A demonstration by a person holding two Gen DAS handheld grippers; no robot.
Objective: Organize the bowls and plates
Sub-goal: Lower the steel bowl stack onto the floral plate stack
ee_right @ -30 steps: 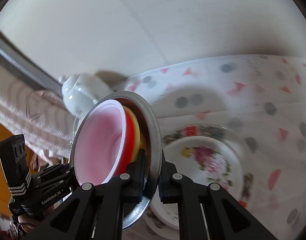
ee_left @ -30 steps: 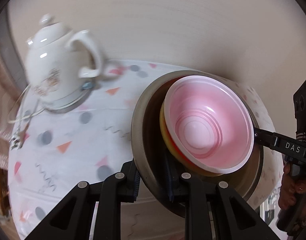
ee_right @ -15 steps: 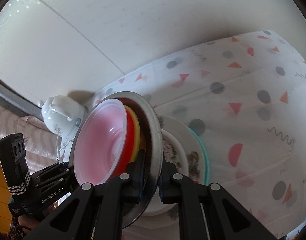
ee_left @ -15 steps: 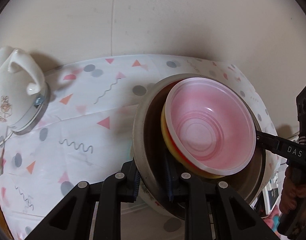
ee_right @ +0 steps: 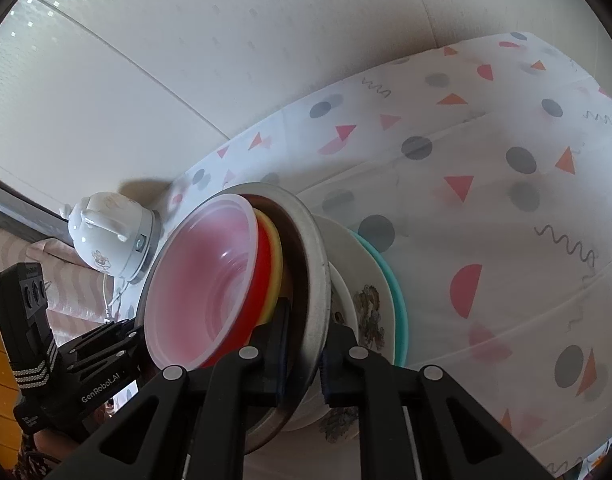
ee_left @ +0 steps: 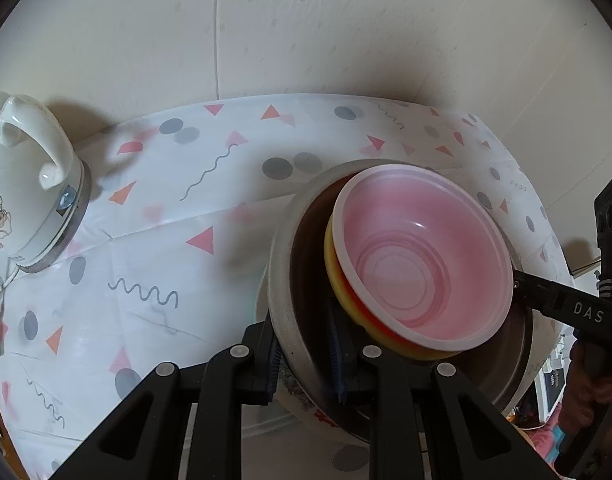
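Gripping round steel bowl (ee_left: 284,292), glossy pink plastic bowl (ee_left: 422,268) nested

I see a home dining corner: patterned tablecloth (ee_left: 154,240) across mid-frame, white electric kettle (ee_left: 22,200) at left, papered wall (ee_left: 306,20) along the top.

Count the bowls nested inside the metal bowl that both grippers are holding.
3: a translucent pink bowl innermost, a red bowl around it, and a yellow bowl outermost against the metal bowl. More could be hidden between them.
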